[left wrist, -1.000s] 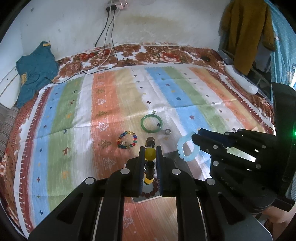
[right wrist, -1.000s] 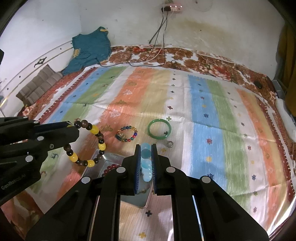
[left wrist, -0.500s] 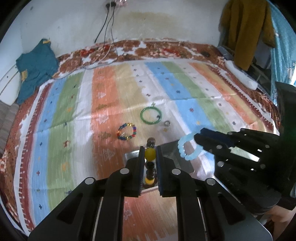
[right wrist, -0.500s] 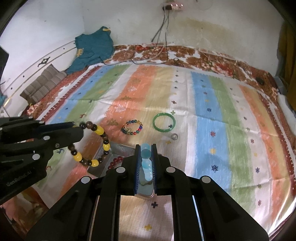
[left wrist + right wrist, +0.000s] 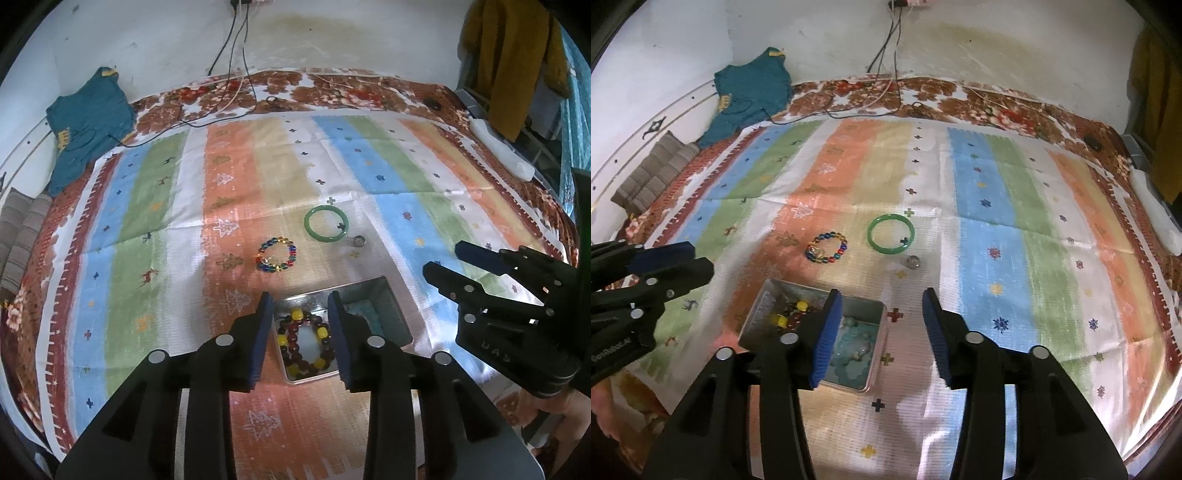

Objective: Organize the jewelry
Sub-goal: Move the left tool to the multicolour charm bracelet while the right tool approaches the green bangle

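Observation:
A metal tin (image 5: 388, 291) lies on the striped cloth. Inside it are a brown-and-yellow bead bracelet (image 5: 321, 332) and a pale blue bracelet (image 5: 364, 310). My left gripper (image 5: 300, 306) hovers over the tin's left half, its jaws opening, with nothing pressed between the pads. My right gripper (image 5: 881, 299) stands above the tin (image 5: 764, 291), beside the blue bracelet (image 5: 853, 350). Its jaws are opening too, and nothing is held. Beyond the tin lie a multicoloured bead bracelet (image 5: 842, 247), a green bangle (image 5: 871, 236) and a small ring (image 5: 913, 261).
A teal garment (image 5: 88, 122) and cables (image 5: 236, 74) lie at the far edge of the bed. Folded striped cloth (image 5: 653, 173) sits at the far left. A white object (image 5: 502, 147) lies at the right edge, under a hanging mustard garment (image 5: 513, 55).
Both grippers have opened. The brown-and-yellow bracelet left the left jaws and the pale blue one left the right jaws. Both now lie in the tin.

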{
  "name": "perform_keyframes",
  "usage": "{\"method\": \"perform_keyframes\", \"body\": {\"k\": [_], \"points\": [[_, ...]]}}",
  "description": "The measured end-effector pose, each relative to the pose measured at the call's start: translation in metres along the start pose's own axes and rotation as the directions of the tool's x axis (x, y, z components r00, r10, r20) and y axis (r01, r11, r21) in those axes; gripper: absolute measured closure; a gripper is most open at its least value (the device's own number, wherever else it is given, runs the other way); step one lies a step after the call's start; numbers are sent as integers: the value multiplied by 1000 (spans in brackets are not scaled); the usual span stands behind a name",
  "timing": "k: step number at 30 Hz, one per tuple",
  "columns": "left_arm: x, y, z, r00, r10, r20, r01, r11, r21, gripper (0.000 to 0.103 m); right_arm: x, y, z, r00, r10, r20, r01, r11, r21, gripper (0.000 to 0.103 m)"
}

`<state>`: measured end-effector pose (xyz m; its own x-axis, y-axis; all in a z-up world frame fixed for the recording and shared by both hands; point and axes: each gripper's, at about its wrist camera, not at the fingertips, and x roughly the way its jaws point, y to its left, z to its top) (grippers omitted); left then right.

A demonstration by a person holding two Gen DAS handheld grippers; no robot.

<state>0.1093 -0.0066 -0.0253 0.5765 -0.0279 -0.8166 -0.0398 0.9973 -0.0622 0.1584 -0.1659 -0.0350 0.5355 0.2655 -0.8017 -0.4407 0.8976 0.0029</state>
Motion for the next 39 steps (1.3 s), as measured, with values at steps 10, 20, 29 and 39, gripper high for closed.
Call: {"method": "perform_keyframes", "body": {"k": [10, 20, 29, 39], "points": [[18, 22, 7, 999, 10, -37, -12, 998, -67, 52, 16, -9, 9, 998, -37, -41, 37, 999, 18, 44], [43, 36, 21, 996, 33, -77, -41, 995, -92, 40, 33, -24, 19, 997, -41, -71, 46, 997, 67, 30], [70, 39, 31, 992, 55, -115, -65, 994, -85, 36, 50, -29, 31, 995, -49, -90, 55, 996, 72, 27], [100, 41, 44, 985, 79, -156, -89, 994, -62, 36, 68, -32, 42, 992, -60, -113, 67, 996, 63, 27]]}}
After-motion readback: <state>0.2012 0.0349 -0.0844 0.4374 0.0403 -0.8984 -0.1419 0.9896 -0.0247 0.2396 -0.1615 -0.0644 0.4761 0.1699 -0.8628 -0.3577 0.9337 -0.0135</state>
